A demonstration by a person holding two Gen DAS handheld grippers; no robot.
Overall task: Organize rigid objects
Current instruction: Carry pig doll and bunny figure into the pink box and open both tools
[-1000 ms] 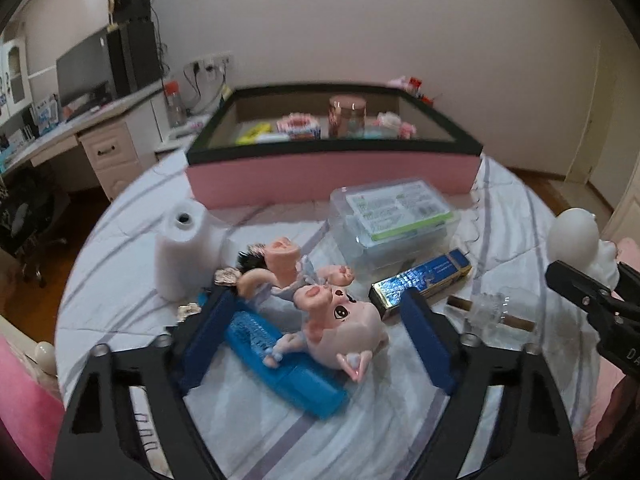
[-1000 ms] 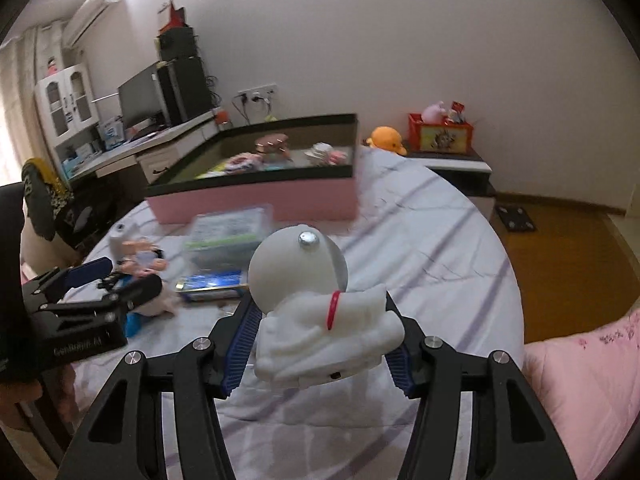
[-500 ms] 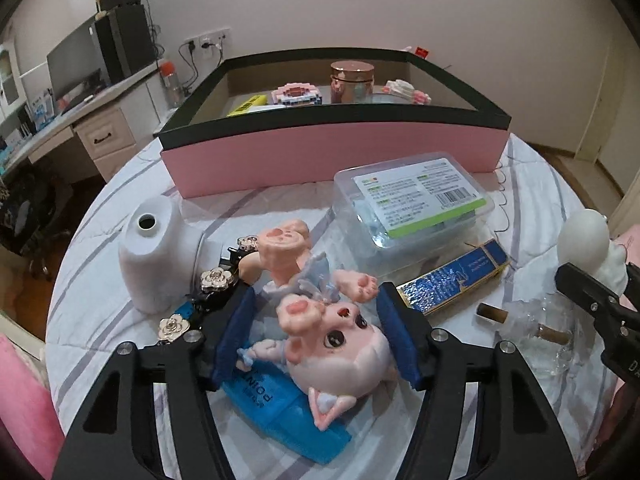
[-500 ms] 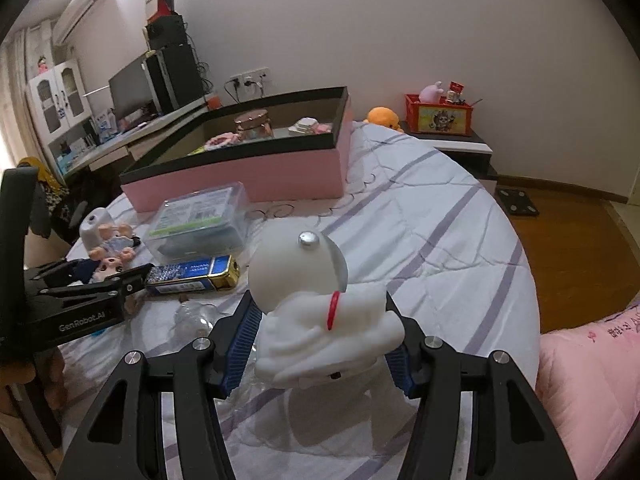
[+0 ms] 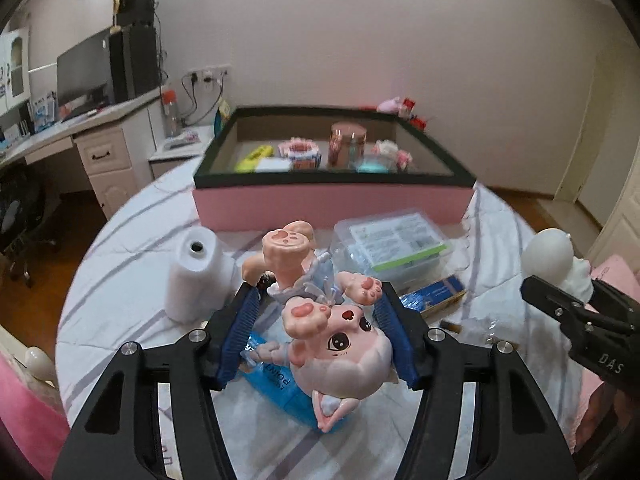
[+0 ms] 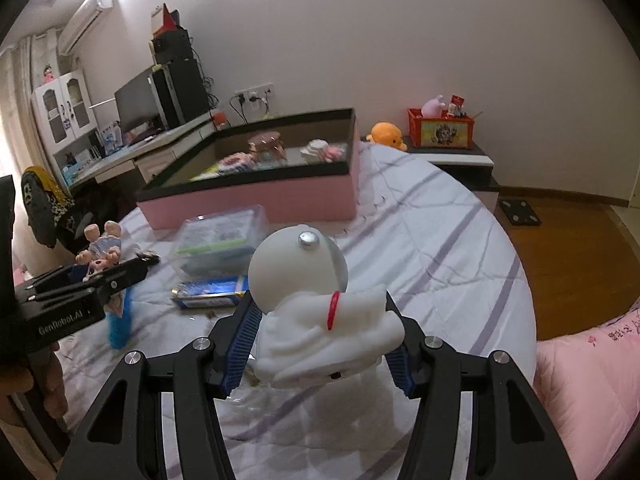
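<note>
My left gripper (image 5: 318, 314) is shut on a pink doll figurine (image 5: 320, 320), held upside down above the bed; it also shows in the right wrist view (image 6: 100, 256). My right gripper (image 6: 320, 320) is shut on a white round-headed figurine with a red band (image 6: 316, 300), also seen at the right of the left wrist view (image 5: 554, 260). A pink box with a dark rim (image 5: 332, 200) stands at the far side and holds several small items.
On the striped bedspread lie a white cylinder (image 5: 194, 276), a clear plastic case (image 5: 394, 244), a blue-gold box (image 5: 434, 294), a blue pack (image 5: 276, 384) and a small glass bottle (image 5: 476, 326). A desk (image 5: 76, 136) stands left; wooden floor (image 6: 560, 248) lies right.
My left gripper closed on the pink doll and lifted it off the blue pack. My right gripper keeps hold of the white figurine and has risen a little.
</note>
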